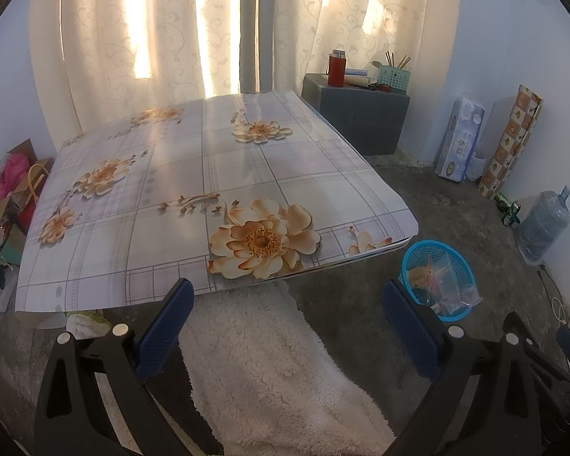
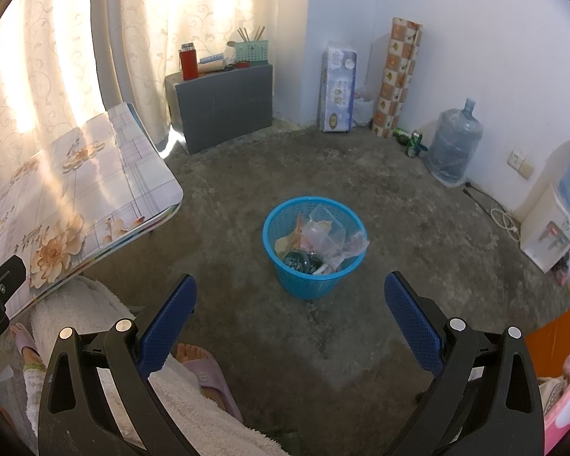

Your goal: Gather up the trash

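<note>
A blue mesh trash basket (image 2: pixel 315 262) stands on the concrete floor and holds clear plastic bags, wrappers and a dark object (image 2: pixel 323 241). It also shows in the left wrist view (image 1: pixel 439 279), right of the table corner. My right gripper (image 2: pixel 289 296) is open and empty, held above the floor just in front of the basket. My left gripper (image 1: pixel 287 300) is open and empty, above the near edge of a low table with a flowered cloth (image 1: pixel 193 190). I see no loose trash on the cloth.
A person's legs in white fleece (image 1: pixel 277 372) and purple slippers (image 2: pixel 209 374) are below the grippers. A grey cabinet (image 2: pixel 220 110) with a red flask stands by the curtain. A water jug (image 2: pixel 454 144), tissue pack and patterned roll line the wall. A cardboard box (image 1: pixel 11 186) sits left.
</note>
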`<action>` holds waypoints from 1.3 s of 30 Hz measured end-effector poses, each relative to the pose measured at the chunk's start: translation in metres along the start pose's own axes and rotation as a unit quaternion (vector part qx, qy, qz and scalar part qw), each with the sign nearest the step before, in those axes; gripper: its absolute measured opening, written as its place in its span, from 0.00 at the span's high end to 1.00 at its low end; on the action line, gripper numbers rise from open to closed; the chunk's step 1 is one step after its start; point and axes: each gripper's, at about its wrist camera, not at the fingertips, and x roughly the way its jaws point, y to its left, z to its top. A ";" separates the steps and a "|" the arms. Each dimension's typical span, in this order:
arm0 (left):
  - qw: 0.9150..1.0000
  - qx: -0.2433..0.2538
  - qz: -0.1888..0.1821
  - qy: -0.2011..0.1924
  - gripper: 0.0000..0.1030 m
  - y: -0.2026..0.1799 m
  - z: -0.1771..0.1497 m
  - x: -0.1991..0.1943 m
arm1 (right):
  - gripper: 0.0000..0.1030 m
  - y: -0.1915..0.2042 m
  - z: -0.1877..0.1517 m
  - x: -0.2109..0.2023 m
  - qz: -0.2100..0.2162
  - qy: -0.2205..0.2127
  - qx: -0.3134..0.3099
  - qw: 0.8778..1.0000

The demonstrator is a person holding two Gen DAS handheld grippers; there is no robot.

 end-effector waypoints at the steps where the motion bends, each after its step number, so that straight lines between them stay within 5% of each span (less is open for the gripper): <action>1: 1.000 0.000 0.000 0.000 0.05 0.000 0.000 0.000 | 0.08 0.000 0.000 0.000 0.000 0.000 0.000 1.000; 39: 1.000 0.000 0.000 0.001 0.05 -0.002 0.000 -0.001 | 0.08 0.001 0.000 0.000 -0.001 0.000 -0.002 1.000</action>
